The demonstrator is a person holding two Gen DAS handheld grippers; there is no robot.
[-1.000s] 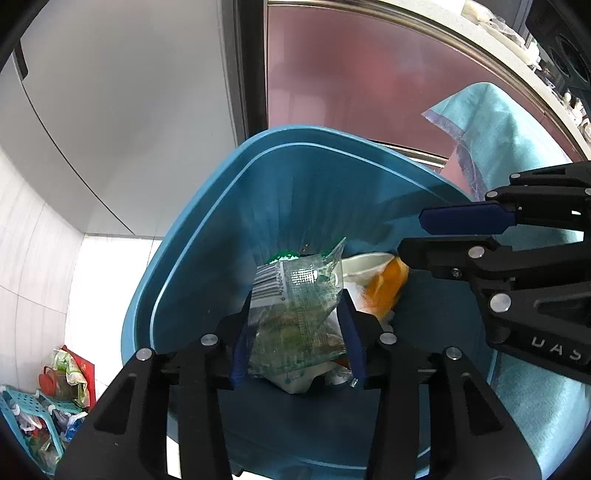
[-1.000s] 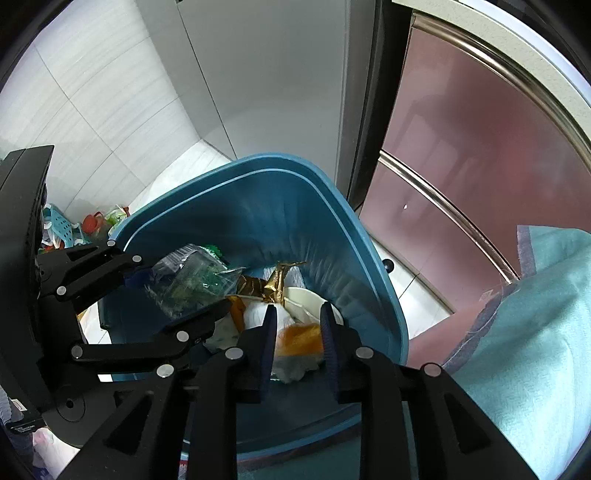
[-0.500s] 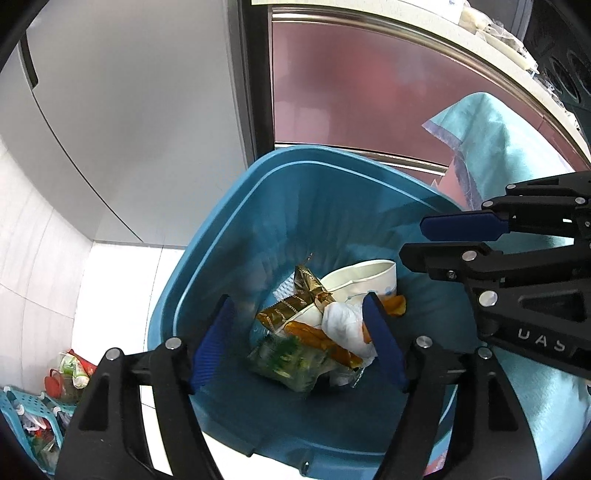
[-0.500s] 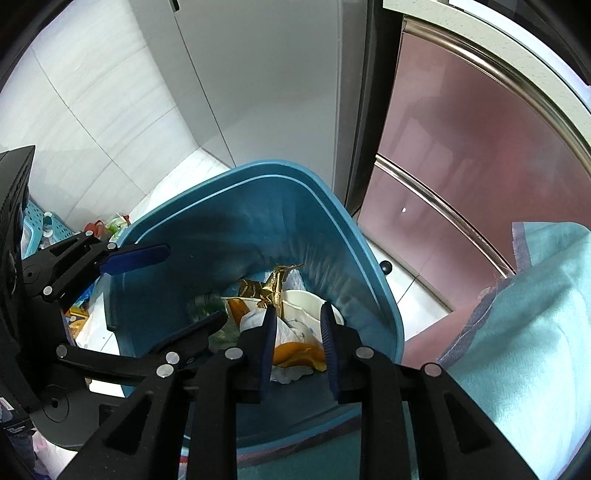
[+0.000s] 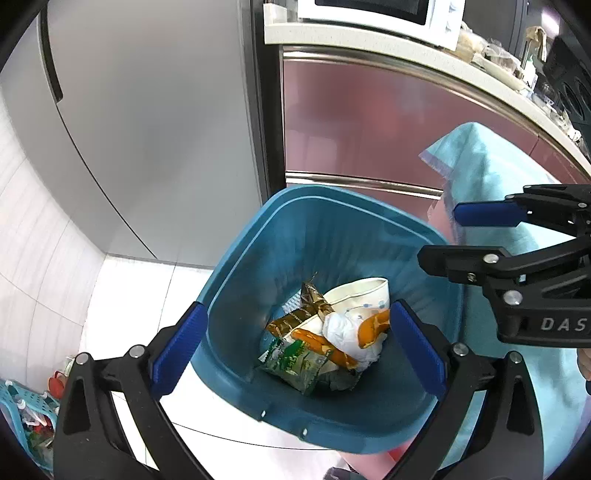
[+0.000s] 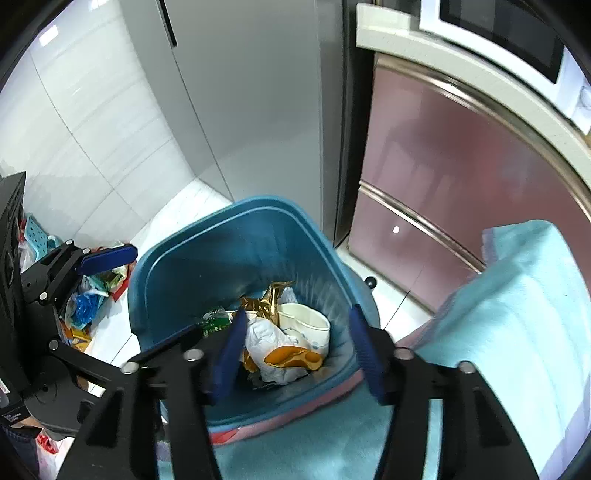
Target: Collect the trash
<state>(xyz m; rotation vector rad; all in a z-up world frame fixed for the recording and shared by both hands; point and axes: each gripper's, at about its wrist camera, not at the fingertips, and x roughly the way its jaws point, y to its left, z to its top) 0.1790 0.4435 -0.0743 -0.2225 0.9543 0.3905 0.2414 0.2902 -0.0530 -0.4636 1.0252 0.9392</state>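
A blue trash bin (image 5: 258, 254) stands on the floor and shows in the right wrist view (image 6: 173, 269) too. In it lie a green wrapper (image 5: 295, 363), a gold wrapper (image 5: 295, 321), orange wrappers (image 6: 291, 356), crumpled white tissue (image 6: 269, 339) and a paper cup (image 6: 310, 325). My left gripper (image 5: 295, 345) is open and empty above the bin. My right gripper (image 6: 295, 356) is open and empty above the bin's right side; it also shows in the left wrist view (image 5: 461, 236).
A grey fridge (image 5: 155, 122) and a maroon cabinet (image 5: 369, 122) under a counter with a microwave (image 5: 369, 9) stand behind the bin. A teal cloth (image 6: 517, 314) covers a surface to the right. Bags and a basket (image 6: 37, 236) lie on the left floor.
My left gripper opened and let the green wrapper fall into the bin. Both grippers rose away from the bin. My right gripper opened; what it held, if anything, was not visible.
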